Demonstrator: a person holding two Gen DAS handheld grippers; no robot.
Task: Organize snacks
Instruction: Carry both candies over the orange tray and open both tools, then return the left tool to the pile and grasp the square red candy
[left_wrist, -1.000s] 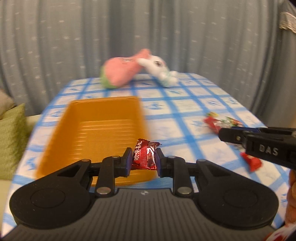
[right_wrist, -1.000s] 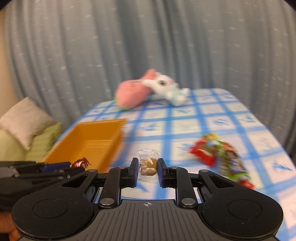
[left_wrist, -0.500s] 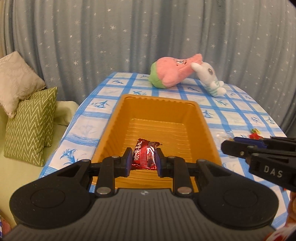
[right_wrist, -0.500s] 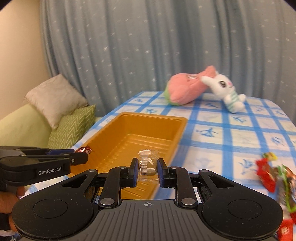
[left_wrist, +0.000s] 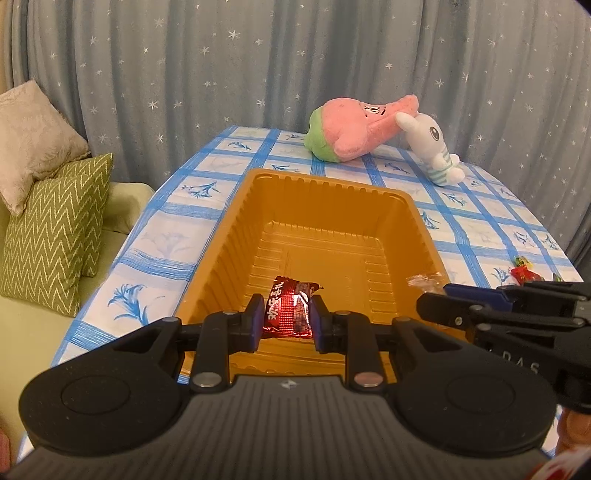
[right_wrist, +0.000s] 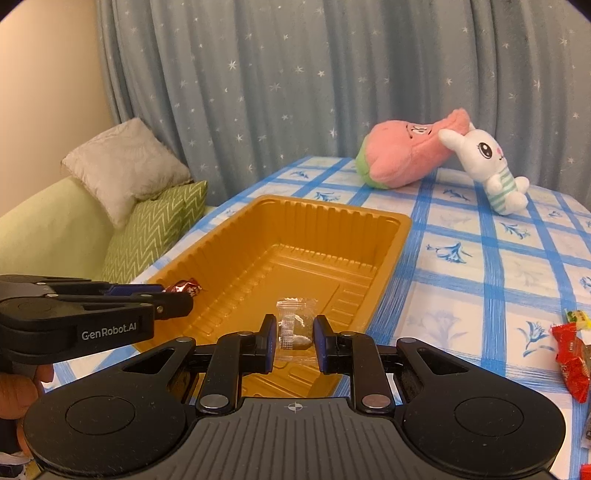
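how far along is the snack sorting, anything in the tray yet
Nothing lies in the orange tray yet; its floor is bare. In hand: the left gripper is shut on a red snack packet and the right gripper is shut on a clear-wrapped candy, both held over the tray's near end, not released. Left to do: drop both, then fetch the loose snacks on the tablecloth.

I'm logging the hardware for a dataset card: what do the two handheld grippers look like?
Both are matte black plastic with ribbed bodies, round side discs, silver pivot pins and blue finger pads. The left gripper reads "GenRobot.AI" in white on its side; the right gripper shows "DAS". No cables or sleeves visible; bare fingers show at the edges.
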